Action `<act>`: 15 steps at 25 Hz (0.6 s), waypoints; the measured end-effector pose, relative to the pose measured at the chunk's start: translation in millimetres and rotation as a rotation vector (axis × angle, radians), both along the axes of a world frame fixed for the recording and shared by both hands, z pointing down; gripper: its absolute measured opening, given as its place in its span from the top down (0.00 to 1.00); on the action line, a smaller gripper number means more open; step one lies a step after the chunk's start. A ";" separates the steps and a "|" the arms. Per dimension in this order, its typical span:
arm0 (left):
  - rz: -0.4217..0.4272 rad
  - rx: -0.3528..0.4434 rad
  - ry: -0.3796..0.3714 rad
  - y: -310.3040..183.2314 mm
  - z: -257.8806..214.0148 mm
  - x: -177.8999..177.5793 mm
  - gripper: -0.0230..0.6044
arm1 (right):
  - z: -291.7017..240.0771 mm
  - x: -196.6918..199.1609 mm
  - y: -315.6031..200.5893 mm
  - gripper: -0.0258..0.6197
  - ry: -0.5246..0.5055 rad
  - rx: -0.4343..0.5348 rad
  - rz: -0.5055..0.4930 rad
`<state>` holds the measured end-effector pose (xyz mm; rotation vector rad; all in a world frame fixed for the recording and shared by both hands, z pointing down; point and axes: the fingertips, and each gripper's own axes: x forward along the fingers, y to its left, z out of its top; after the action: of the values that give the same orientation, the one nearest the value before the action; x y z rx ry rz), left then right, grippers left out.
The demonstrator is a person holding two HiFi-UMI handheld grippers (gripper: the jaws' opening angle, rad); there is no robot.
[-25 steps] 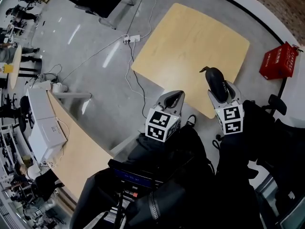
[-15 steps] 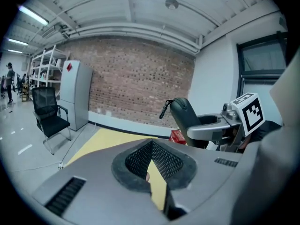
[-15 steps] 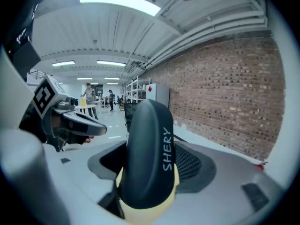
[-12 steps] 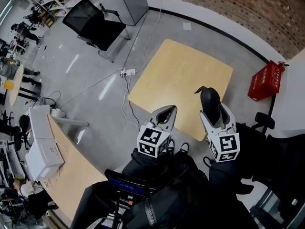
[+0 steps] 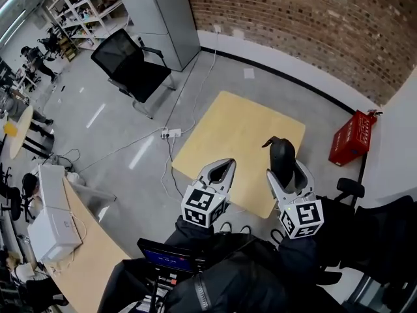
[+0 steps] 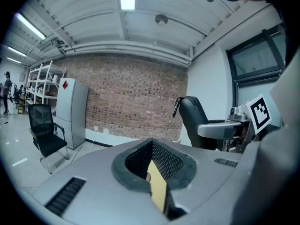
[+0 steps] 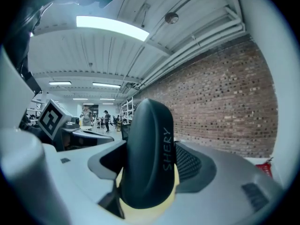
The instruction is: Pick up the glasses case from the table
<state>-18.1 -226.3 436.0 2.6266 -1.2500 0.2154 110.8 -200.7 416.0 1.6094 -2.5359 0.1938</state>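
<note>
Standing on its edge between the pads of the right tongs [image 7: 150, 172], the glasses case [image 7: 149, 153] is a dark, rounded shell with its narrow rim turned toward the camera, lettering running up that rim. The pads press its two broad faces from either side, so the right tongs are closed about as far as the case's thin dimension allows. In the head view the glasses case [image 5: 282, 162] runs lengthwise along the line of the right tongs [image 5: 285, 175] and sticks out well past their tips, with a small zip pull [image 5: 266, 142] at the far end, pointing away from the person. It looks to be held in the air over the near part of the pale wooden surface [image 5: 228, 129] and not resting on it, since the right gripper view looks out at a brick wall and ceiling, not down onto wood; the pick-up appears done. The left tongs [image 5: 221, 168] hang just beside, on the case's left and slightly behind its far end, apart from it. In the left gripper view the left tongs [image 6: 154, 172] are drawn together with nothing between them, only a sliver of yellow surface showing through the gap. Any further carrying rests on the right side's hold alone.
</note>
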 end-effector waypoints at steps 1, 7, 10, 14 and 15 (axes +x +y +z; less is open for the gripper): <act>0.000 0.011 0.006 -1.7 -6.0 -0.3 0.96 | -6.1 -0.8 -0.2 0.46 0.000 0.013 0.002; -0.007 0.075 0.026 -10.9 -30.7 -3.3 0.96 | -41.1 -5.3 -0.5 0.46 0.012 0.096 0.002; -0.007 0.101 0.038 -15.3 -40.3 -3.7 0.96 | -54.1 -5.6 -2.0 0.46 0.013 0.131 0.007; -0.006 0.135 0.050 -19.1 -53.4 -4.8 0.96 | -66.9 -5.2 -4.2 0.46 0.006 0.163 0.016; -0.006 0.142 0.052 -19.5 -56.2 -5.2 0.96 | -69.4 -5.0 -4.3 0.46 0.005 0.169 0.018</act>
<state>-23.3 -245.8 379.8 2.7270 -1.3007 0.0593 105.8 -204.9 346.6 1.6876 -2.5973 -0.0234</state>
